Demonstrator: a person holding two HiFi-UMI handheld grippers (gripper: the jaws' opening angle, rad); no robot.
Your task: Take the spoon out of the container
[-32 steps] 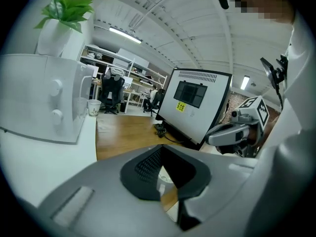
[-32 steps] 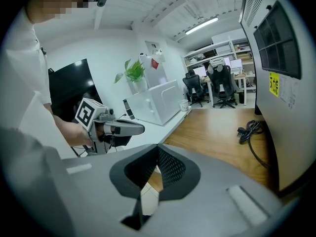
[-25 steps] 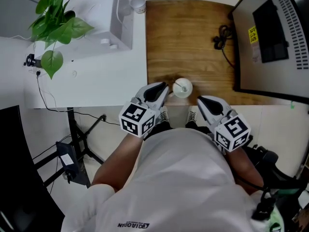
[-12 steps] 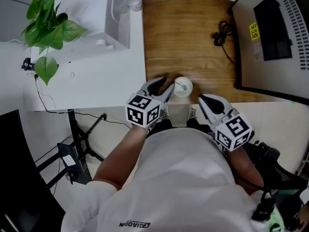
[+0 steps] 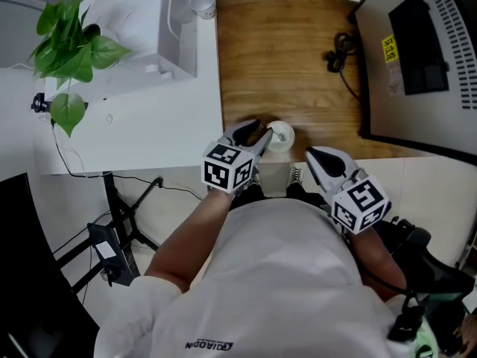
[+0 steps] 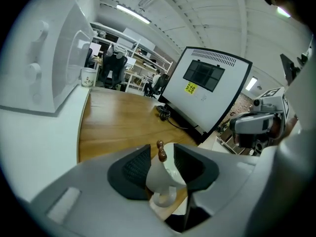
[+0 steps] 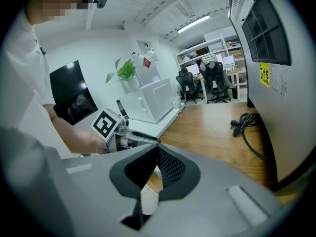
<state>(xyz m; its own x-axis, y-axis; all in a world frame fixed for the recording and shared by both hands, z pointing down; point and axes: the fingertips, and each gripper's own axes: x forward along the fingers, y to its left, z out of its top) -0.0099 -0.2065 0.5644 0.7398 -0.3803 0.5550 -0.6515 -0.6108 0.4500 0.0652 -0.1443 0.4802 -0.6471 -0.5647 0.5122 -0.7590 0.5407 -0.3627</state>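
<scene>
White cup sits at the near edge of the wooden table. The spoon is still inside it, with its brown knob poking up at about 10 o'clock on the rim in the left gripper view.

Left gripper is at the cup's 8 o'clock. Its jaws have just been opening and are spread wide, with the cup framed between them but not clamped. Right gripper waits at the cup's 4 o'clock, clenched tip to tip with nothing in it.

The step looks like bracing the cup before pulling the spoon.
- **Left gripper:** ease it forward so the pads land on the cup wall below the rim, clear of the cup handle at 6 o'clock, then squeeze gently. The cup is close to the edge and could slide.
- **Right gripper:** it must unclench first, then pinch the knob and lift straight up so the bowl doesn't drag the rim.
</scene>
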